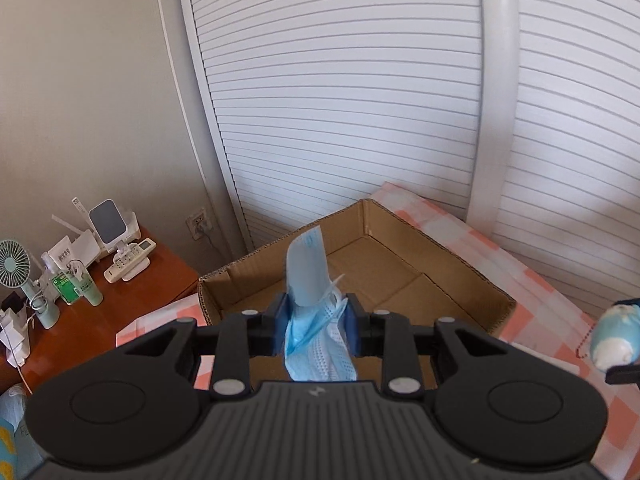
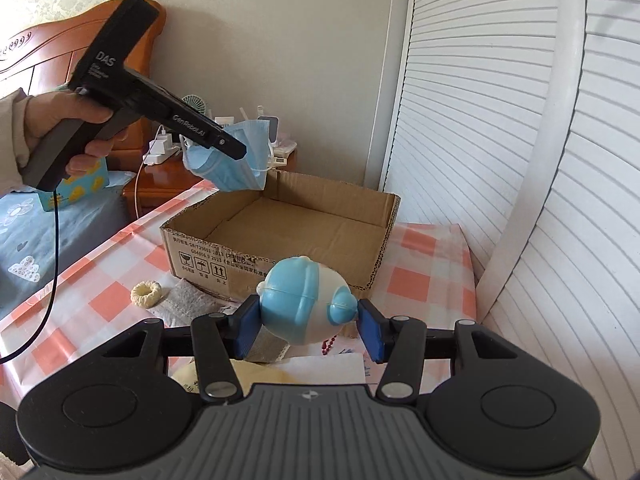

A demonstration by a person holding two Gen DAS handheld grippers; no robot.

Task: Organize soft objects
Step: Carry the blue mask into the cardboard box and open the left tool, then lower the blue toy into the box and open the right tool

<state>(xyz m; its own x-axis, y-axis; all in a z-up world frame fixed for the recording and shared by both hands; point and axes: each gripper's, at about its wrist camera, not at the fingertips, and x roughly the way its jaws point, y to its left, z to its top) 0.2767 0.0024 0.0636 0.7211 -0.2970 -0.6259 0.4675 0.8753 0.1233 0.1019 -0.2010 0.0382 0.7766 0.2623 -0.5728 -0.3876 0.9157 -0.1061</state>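
My left gripper (image 1: pixel 315 326) is shut on a crumpled blue face mask (image 1: pixel 310 280), held in the air above the near left corner of an open cardboard box (image 1: pixel 416 276). The right wrist view shows that left gripper (image 2: pixel 236 148) in a person's hand (image 2: pixel 60 120), with the face mask (image 2: pixel 228 164) hanging over the box's (image 2: pixel 280 248) back left rim. My right gripper (image 2: pixel 308 326) is shut on a blue and white round plush toy (image 2: pixel 300 300), lifted above the table in front of the box. The box interior looks bare.
A pink and white checked cloth (image 2: pixel 100 280) covers the table. On it lie a cream scrunchie (image 2: pixel 146 294), a grey pouch (image 2: pixel 192 300) and papers (image 2: pixel 320 372). A wooden nightstand (image 1: pixel 132 284) with a fan and bottles stands left; a white louvred wardrobe (image 1: pixel 360 100) rises behind.
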